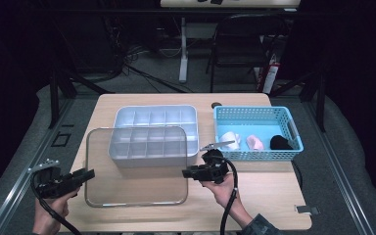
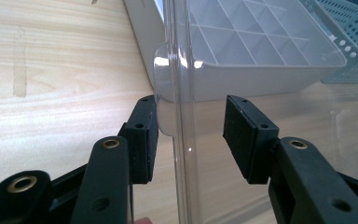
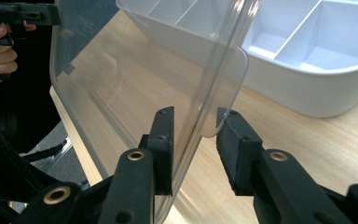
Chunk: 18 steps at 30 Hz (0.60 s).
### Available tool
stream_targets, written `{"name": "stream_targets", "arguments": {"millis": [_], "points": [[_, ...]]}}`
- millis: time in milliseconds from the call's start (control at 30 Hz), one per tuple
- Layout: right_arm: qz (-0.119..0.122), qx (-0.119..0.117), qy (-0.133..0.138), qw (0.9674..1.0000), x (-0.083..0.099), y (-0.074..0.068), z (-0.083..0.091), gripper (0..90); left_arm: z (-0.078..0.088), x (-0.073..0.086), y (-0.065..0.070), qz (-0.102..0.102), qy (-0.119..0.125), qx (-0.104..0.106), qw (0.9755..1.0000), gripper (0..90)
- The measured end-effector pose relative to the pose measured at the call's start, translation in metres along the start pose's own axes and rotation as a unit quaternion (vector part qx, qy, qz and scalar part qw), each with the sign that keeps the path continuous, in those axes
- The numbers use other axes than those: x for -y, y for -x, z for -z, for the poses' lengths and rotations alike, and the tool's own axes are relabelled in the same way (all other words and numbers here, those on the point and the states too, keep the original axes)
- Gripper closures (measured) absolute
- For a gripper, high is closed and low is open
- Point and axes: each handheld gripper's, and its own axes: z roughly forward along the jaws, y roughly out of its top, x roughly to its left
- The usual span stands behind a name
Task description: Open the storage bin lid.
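Left gripper [image 1: 85,174] is held level, jaws parted. Right gripper [image 1: 187,172] is pointed toward it, jaws likewise parted; both hands are low.

Clear, colourless lid [image 1: 136,166], glassy with pale reflections. White compartment box [image 1: 156,133], gridded by white dividers. Light blue basket [image 1: 257,133] with a perforated lattice wall. Inside it, one white item [image 1: 228,139], one pink [image 1: 255,142], one black [image 1: 280,143]. Pale wood-grain bench [image 1: 264,191]. Black left tool [image 1: 89,174] and black right tool [image 1: 188,173], brass-coloured rivets on both. Grey floor [image 1: 24,142].
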Motion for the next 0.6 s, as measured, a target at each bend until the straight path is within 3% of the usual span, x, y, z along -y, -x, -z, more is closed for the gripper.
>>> {"name": "stream_targets", "arguments": {"millis": [600], "points": [[0.007, -0.005, -0.022, 0.9997, 0.012, -0.008, -0.014, 67.5, 0.004, 0.022, -0.013, 0.017, -0.021, 0.000, 0.9996, 55.9]]}}
